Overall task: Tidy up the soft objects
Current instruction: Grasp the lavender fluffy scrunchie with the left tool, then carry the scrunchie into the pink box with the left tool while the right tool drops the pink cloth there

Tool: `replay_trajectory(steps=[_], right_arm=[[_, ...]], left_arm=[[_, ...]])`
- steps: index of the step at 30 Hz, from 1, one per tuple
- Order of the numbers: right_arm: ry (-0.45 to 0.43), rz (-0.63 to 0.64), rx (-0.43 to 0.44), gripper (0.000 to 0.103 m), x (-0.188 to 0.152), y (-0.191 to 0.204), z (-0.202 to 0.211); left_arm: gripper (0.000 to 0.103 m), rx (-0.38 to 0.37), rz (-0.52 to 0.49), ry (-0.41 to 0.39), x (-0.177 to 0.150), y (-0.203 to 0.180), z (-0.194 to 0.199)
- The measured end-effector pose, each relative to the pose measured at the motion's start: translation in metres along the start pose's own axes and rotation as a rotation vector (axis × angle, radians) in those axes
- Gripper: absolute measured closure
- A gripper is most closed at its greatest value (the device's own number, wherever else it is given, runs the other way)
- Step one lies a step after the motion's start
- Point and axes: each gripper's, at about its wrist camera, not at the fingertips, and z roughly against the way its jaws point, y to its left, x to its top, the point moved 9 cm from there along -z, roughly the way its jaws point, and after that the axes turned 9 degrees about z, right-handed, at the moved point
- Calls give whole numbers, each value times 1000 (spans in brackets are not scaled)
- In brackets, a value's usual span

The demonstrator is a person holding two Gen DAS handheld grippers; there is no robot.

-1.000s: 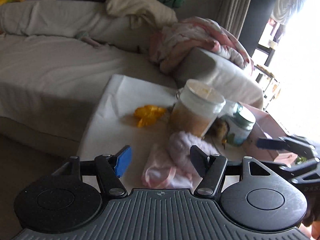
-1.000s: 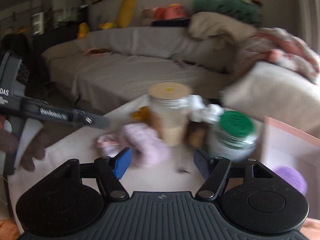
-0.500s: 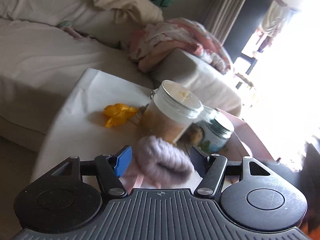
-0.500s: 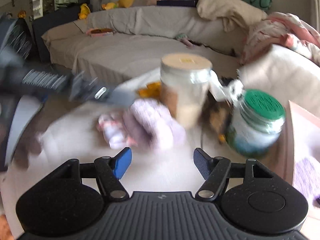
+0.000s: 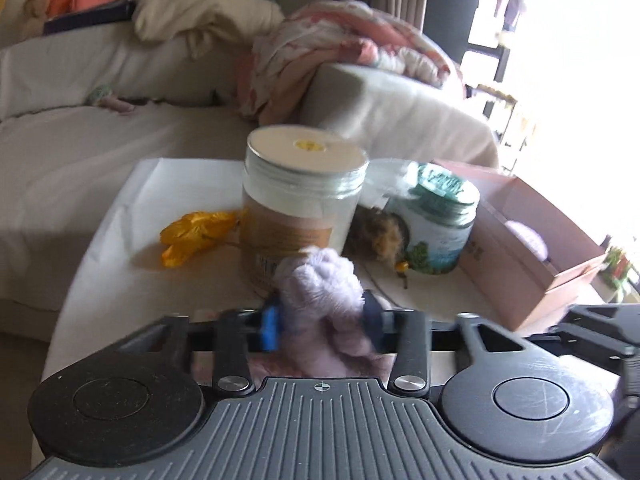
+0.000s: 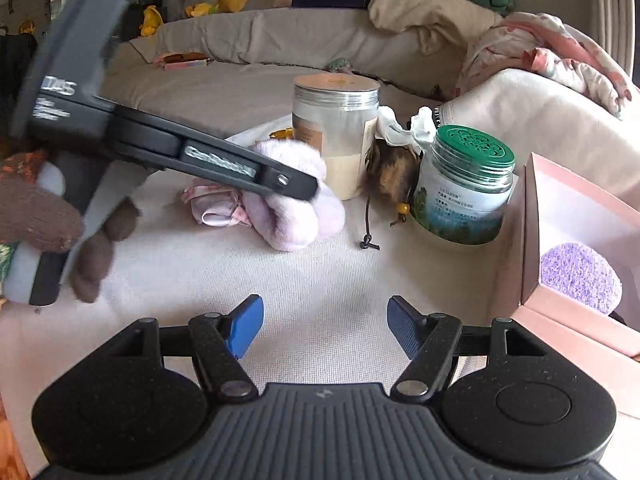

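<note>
**Black two-finger grippers with blue pads**

Each wrist view shows the same tool: a ribbed charcoal deck at six o'clock, flanked by two round black discs, with silver screws at the linkage pivots. The right gripper [image 6: 322,330] carries bright blue pads [image 6: 244,330] on black angled fingers. The left gripper [image 5: 320,322] has matching blue pads and a small crosshair mark on its deck. Seen at nine o'clock in the right view, its grey body bears white lettering, and the hand [image 6: 60,232] on its white grip wears a brown knitted glove.
</note>
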Motion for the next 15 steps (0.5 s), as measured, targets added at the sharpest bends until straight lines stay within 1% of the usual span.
replay_trajectory(steps=[2, 4, 8, 11, 12, 13, 15], right_arm=[[-7, 4, 0, 34, 2, 1, 1], [-12, 10, 2, 34, 5, 4, 0], [-21, 20, 9, 34, 13, 12, -2], [-26, 33, 19, 34, 21, 19, -5], [-28, 36, 26, 34, 24, 22, -6], [-31, 41, 35, 34, 28, 26, -7], [-48, 65, 44, 34, 38, 34, -11]], left_arm=[[65, -65, 57, -17, 1, 5, 14], [65, -104, 104, -44, 4, 12, 30], [65, -121, 198, -135, 13, 38, 64], [65, -146, 305, -175, 18, 61, 82], [65, -137, 330, -182, 17, 69, 85], [65, -113, 347, -189, 18, 79, 89], [65, -39, 368, -200, 18, 97, 92]])
